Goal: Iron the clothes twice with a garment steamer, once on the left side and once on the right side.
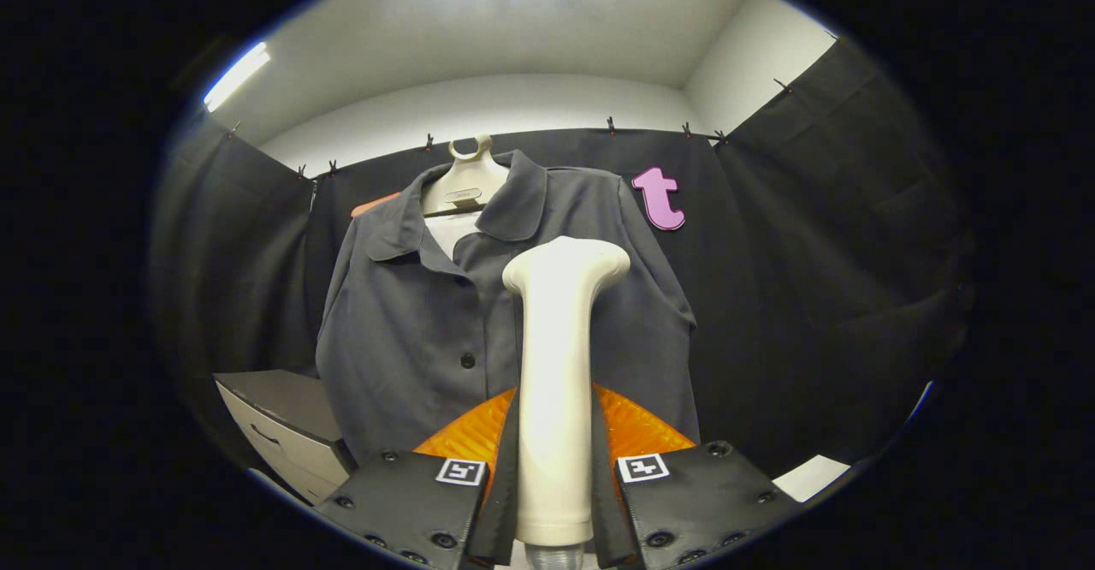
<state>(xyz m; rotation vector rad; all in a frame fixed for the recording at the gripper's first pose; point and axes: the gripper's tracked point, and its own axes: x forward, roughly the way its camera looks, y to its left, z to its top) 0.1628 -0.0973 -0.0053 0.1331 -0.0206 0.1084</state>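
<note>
My tongs (554, 489) are clamped on the handle of the garment steamer (558, 365), one finger pressing each side of it, so the cream-coloured body stands upright between my fingers (411, 501) and rises straight ahead of them. Its head flares out at the top and faces away from me, toward the shirt (411, 330).

The shirt is dark grey, buttoned down the front, with the collar spread open. It hangs on a pale hanger (466, 181) against the black cloth wall (813, 279) of the booth. The steamer head sits in front of the shirt's chest, just to the side of the button line; from this angle I cannot tell whether it touches the fabric or stands a little off it.

Beside the shirt's lower hem, down by my one finger, stands a grey drawer cabinet (282, 420) with its top edge near the cloth.
</note>
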